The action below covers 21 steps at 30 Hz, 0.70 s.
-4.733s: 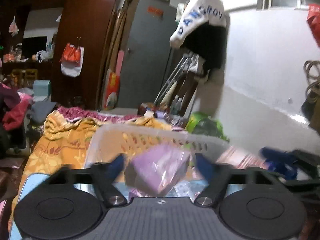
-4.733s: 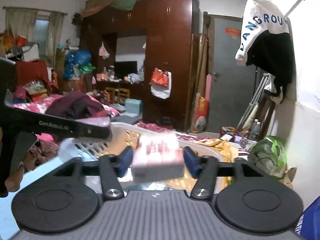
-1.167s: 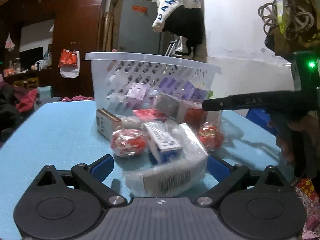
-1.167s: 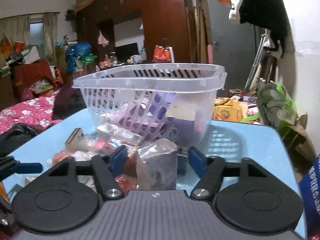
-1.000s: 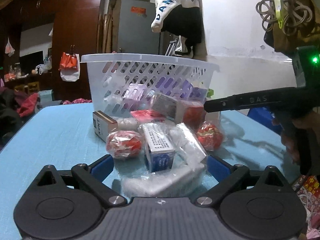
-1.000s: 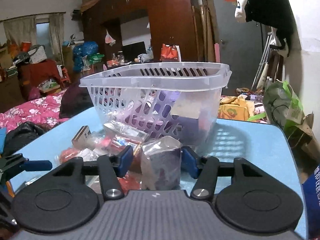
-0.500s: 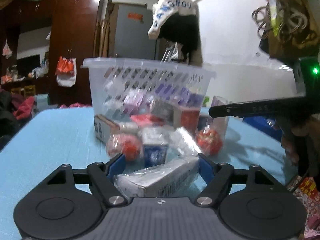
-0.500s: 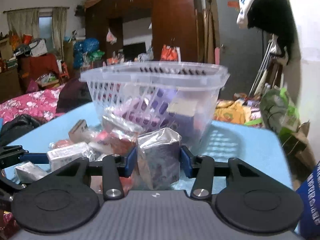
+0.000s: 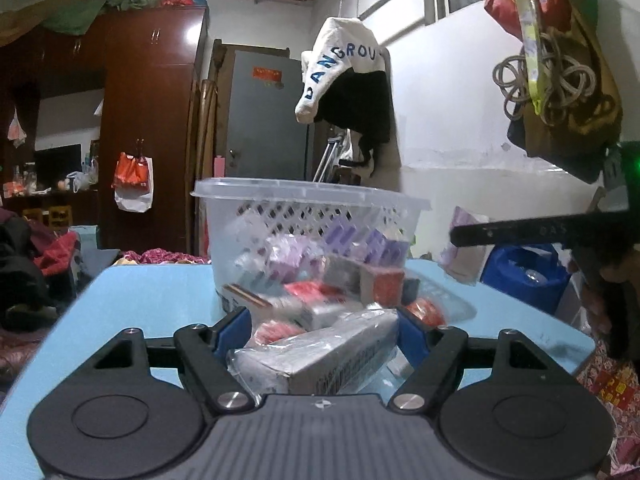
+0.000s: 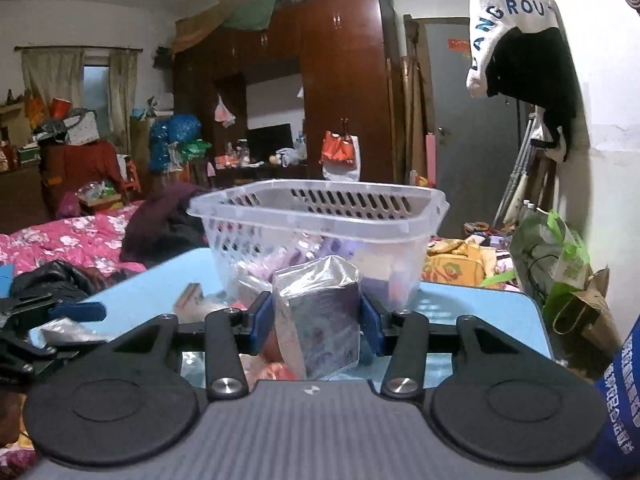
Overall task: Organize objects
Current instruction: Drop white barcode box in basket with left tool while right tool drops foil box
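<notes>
Cluttered bedroom all round: dark wooden wardrobe (image 10: 340,92) at the back, pink floral bedding (image 10: 76,240) off to one side, a white-and-black garment (image 9: 348,88) hanging on the wall. Blue table (image 9: 136,300) under both my tools. One clear slotted basket (image 10: 320,216) stands on it, purple and white packets showing through its wall. Loose pile of small packages (image 9: 320,300) lies against the basket's near side, between it and my left gripper; blur stops a count. My left gripper (image 9: 325,330) pinches one long plastic-wrapped box (image 9: 320,354), lying slantwise between the blue pads. My right gripper (image 10: 318,316) is clamped on one wrapped purple packet (image 10: 324,320), upright, just before the basket wall.
</notes>
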### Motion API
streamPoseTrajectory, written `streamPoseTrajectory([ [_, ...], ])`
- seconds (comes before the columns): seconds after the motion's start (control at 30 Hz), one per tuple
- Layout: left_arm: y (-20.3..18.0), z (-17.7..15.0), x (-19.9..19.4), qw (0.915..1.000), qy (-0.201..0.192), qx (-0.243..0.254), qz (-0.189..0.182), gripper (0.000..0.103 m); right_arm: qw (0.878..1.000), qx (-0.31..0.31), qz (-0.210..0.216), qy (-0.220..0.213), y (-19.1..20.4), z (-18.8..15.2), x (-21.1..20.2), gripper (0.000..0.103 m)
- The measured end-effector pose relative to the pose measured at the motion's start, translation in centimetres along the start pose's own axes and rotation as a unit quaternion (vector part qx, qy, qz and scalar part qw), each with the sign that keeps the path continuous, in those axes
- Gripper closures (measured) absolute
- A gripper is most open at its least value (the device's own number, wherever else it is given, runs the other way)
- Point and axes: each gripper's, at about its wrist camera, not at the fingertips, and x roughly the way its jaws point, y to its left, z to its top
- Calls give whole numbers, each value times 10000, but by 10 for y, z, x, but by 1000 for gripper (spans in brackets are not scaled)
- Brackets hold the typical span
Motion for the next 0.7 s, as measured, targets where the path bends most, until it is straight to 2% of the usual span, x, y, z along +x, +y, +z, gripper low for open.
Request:
streamPoseTrajectory([
  [0.13, 17, 22, 18, 9992, 126, -290, -251, 23, 10000, 58, 53, -8, 2, 11, 7, 53],
  [0.27, 37, 70, 45, 9956, 189, -705, -595, 23, 9997, 114, 123, -178, 1, 40, 17, 53],
  [0.37, 51, 110, 77, 9902, 349, -1085, -805, 23, 9997, 145, 7, -178, -4, 67, 38, 53],
  [0.4, 53, 124, 90, 9900, 417, -1076, -815, 23, 9995, 239, 61, -172, -9, 76, 46, 53],
  [0.53, 54, 163, 151, 9901, 822, -1037, -474, 23, 9993, 351, -124, -51, -24, 103, 87, 53],
  [0.63, 55, 167, 186, 9890, 1103, -953, -254, 22, 9993, 226, -252, 141, -27, 103, 112, 52],
  [0.7, 57, 164, 199, 9894, 1092, -953, -84, 11, 9987, 38, -437, 247, -24, 99, 122, 46],
])
